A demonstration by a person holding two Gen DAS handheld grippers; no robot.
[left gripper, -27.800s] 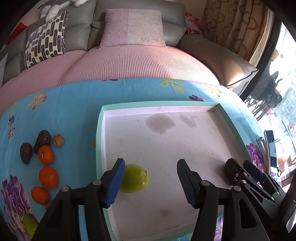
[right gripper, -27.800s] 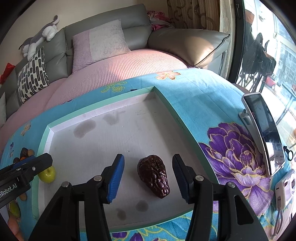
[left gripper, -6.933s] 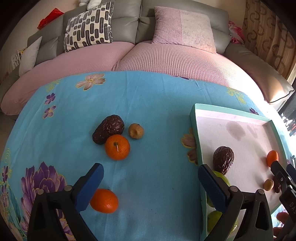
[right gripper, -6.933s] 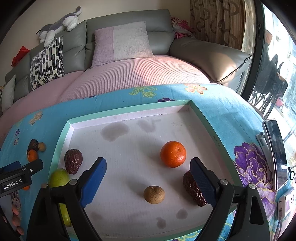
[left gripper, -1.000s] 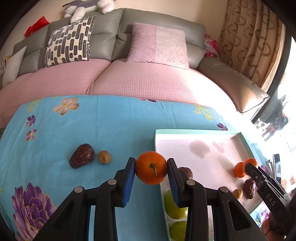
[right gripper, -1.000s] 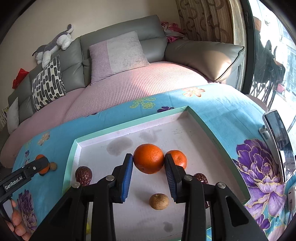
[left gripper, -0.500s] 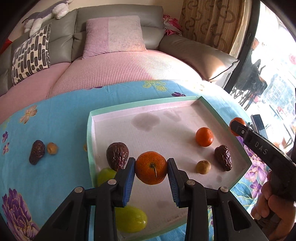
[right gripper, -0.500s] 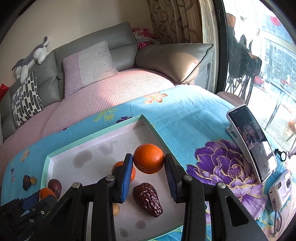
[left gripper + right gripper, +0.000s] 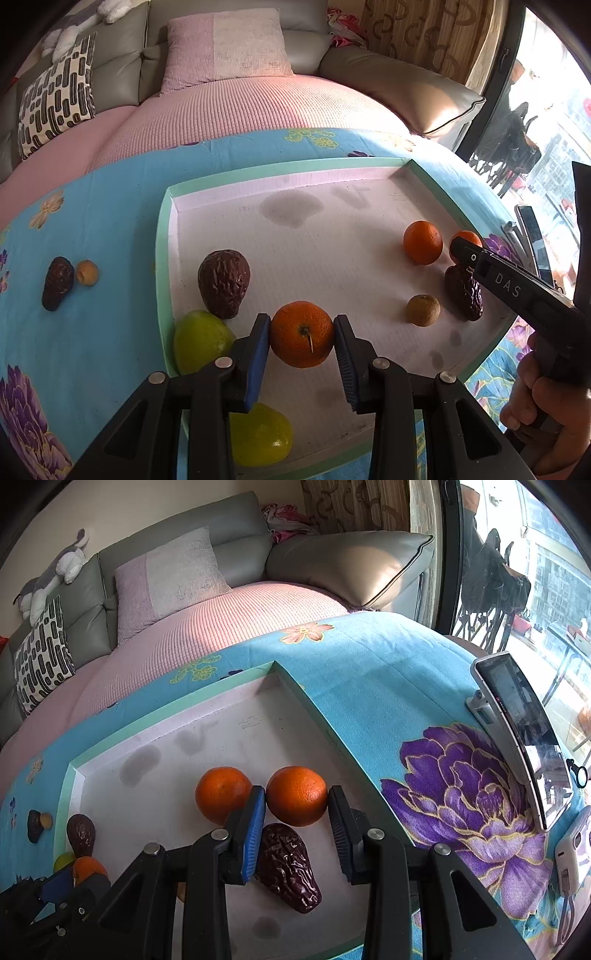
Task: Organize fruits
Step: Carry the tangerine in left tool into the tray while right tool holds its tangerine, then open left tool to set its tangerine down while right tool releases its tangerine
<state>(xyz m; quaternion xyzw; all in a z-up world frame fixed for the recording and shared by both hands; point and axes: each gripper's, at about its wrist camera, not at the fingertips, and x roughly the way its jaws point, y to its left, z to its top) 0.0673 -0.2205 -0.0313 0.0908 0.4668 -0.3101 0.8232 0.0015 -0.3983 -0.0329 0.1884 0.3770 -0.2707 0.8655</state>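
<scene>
Your left gripper (image 9: 302, 334) grips an orange (image 9: 301, 334) above the tray (image 9: 161, 243); your right gripper (image 9: 296, 797) grips another orange (image 9: 296, 795).

Grey leather sofa (image 9: 192, 528) across the top of the frame, pink knit cover (image 9: 236, 107) over the seat. Pink-grey cushion (image 9: 225, 44) upper centre, black-and-white patterned cushion (image 9: 55, 99) upper left, grey-white plush toy (image 9: 51, 576) on the sofa back, far left. Beige wall (image 9: 110, 513) behind. Patterned brown curtain (image 9: 424, 33) upper right. Dark-framed window (image 9: 524, 572) on the right edge, bright daylight, chairs outside. Blue floral tablecloth (image 9: 369, 672) fills the lower frame.
</scene>
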